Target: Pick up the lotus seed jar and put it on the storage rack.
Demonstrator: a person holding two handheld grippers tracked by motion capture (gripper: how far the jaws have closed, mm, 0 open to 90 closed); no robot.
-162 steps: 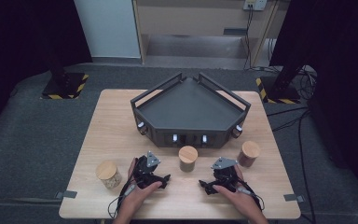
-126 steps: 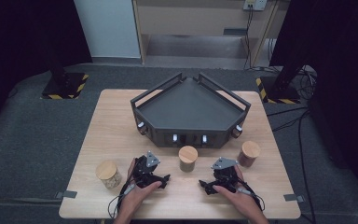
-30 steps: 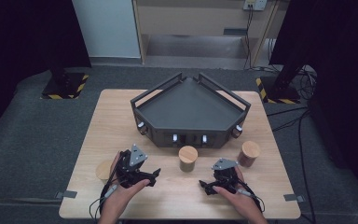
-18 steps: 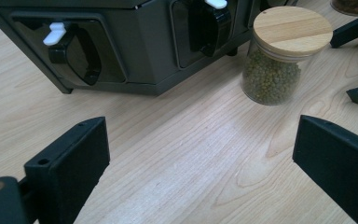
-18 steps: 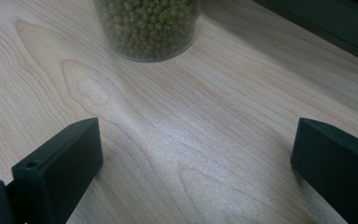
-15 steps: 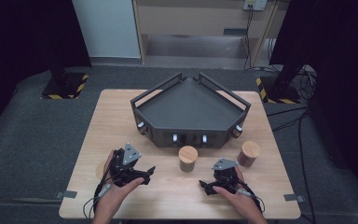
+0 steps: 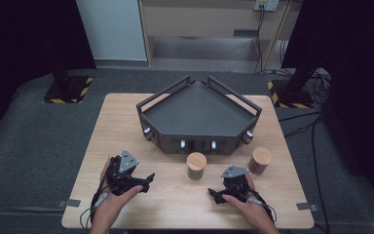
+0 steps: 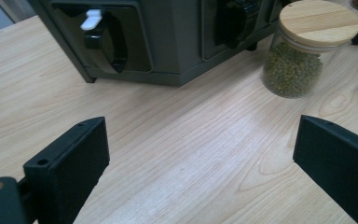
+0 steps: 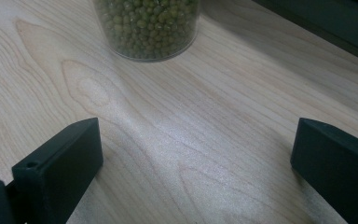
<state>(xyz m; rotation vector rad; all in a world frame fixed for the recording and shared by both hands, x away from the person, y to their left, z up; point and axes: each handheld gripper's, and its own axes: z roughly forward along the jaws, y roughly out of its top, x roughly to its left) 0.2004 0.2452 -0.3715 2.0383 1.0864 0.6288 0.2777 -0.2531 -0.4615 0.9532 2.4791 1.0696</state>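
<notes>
A glass jar of green beans with a wooden lid (image 7: 196, 165) stands in front of the dark angular tray (image 7: 161, 139). In the left gripper view this jar (image 8: 307, 51) is at the top right, well beyond the open jaws. My left gripper (image 7: 146, 179) lies low over the table's front left, held in a hand, jaws pointing right with nothing between them (image 8: 200, 177). My right gripper (image 7: 214, 194) rests at the front right, jaws wide apart and pointing left toward the jar (image 9: 147, 28), which stands a short way ahead of them. A second, brown-filled jar (image 7: 259, 161) is to the right.
The tray's front wall (image 8: 168, 42) carries white latches (image 8: 93, 18) and dark recesses. The wooden table (image 7: 185, 209) has tape marks at its front corners. Cables trail off the front edge from both grippers. Dark floor surrounds the table.
My left gripper has moved left and a little back, over the spot where a third jar stood at the front left. The right gripper has barely moved.
</notes>
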